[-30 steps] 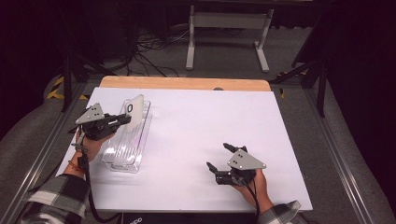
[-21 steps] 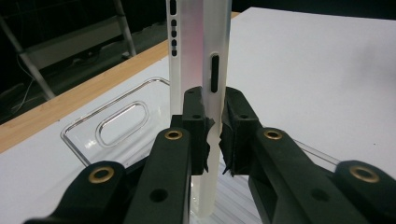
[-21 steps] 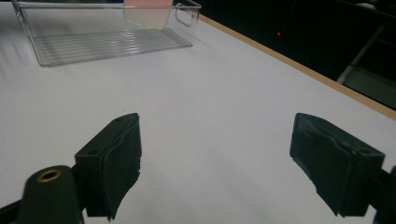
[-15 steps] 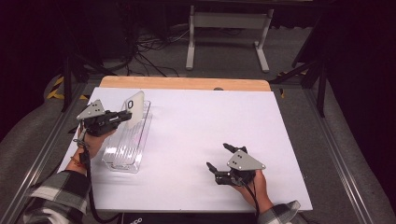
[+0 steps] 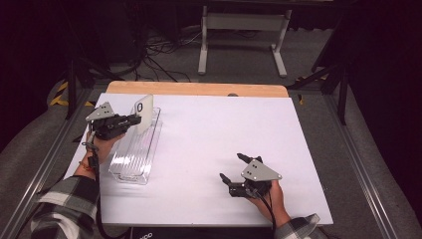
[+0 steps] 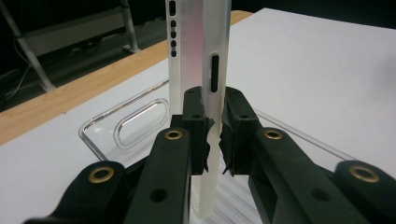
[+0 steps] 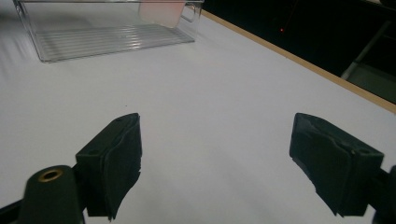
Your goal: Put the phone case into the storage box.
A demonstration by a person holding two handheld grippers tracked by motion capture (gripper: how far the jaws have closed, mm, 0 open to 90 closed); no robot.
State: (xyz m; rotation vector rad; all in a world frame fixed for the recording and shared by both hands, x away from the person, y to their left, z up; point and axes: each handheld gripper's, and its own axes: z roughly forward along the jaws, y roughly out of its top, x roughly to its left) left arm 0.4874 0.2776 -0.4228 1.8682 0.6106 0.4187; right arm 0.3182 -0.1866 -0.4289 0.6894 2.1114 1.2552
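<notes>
Pinching a white phone case (image 6: pixel 200 56) edge-on between the closed jaws of the left hand-held gripper (image 5: pixel 130 121), upright over the far end of the clear plastic bin (image 5: pixel 133 155) at the left of the white surface (image 5: pixel 219 134). Resting the right hand-held gripper (image 5: pixel 233 168) wide open and empty, well apart on the surface. Probably lowering next: keeping the case vertical, clearing the bin's walls, releasing only once seated on the ribbed floor.

High view: above my side, looking forward and down on table (image 5: pixel 209 149). My gripper views sit low and close; all share the tray (image 5: pixel 134 149).
</notes>
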